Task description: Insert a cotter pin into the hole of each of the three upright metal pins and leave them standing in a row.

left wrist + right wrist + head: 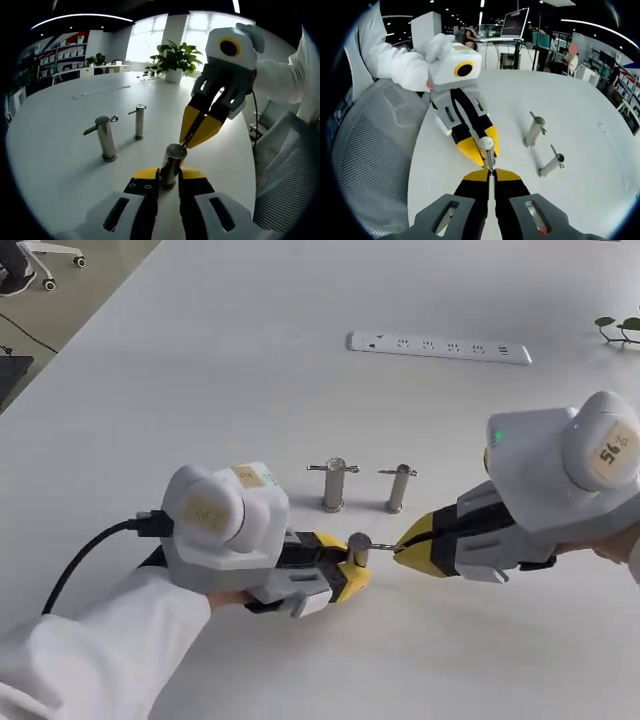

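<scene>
The nearest metal pin [358, 548] stands upright on the bench [200, 370], clamped low between the jaws of the left gripper [169, 176]. A cotter pin [383, 546] meets its top from the side, pinched in the closed jaws of the right gripper [491, 174]. Whether its tip sits in the hole I cannot tell. Just behind, a second metal pin [333, 485] and a third metal pin [398, 488] stand side by side, each already pinned through its head. A white power strip [440, 347] lies well beyond.
</scene>
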